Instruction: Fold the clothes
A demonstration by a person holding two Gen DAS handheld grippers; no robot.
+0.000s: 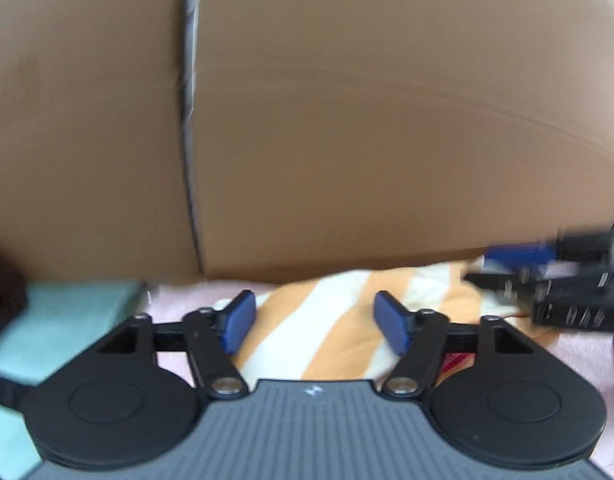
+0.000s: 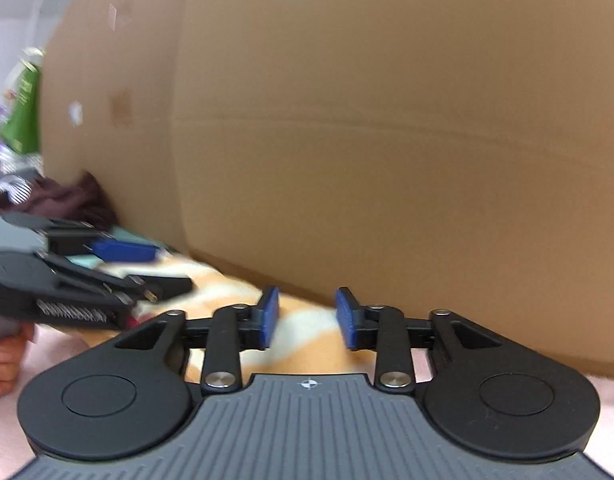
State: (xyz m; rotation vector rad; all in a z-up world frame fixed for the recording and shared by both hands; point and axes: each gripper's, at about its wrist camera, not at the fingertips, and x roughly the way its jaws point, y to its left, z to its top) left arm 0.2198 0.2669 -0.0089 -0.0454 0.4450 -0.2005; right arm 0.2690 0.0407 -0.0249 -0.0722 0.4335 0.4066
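Observation:
An orange and white striped garment [image 1: 347, 304] lies rumpled on a pink blanket [image 1: 579, 356], close against a cardboard wall. My left gripper [image 1: 315, 320] hovers just over the stripes, open wide, its blue pads [image 1: 239, 320] holding nothing. In the right wrist view the same garment [image 2: 307, 344] sits under my right gripper [image 2: 308, 316], whose blue pads stand apart with no cloth pinched between them. Each gripper shows in the other's view: the right gripper [image 1: 503, 268] at the far right, the left gripper [image 2: 155, 268] at the left, blurred, with a hand [image 2: 3, 356] on its grip.
A tall cardboard wall [image 1: 347, 120] fills the space straight ahead. A mint-green cloth [image 1: 67, 312] lies to the left of the garment, and a dark brown cloth [image 2: 67, 200] is heaped beyond it. A green bag [image 2: 25, 108] stands further off at the left.

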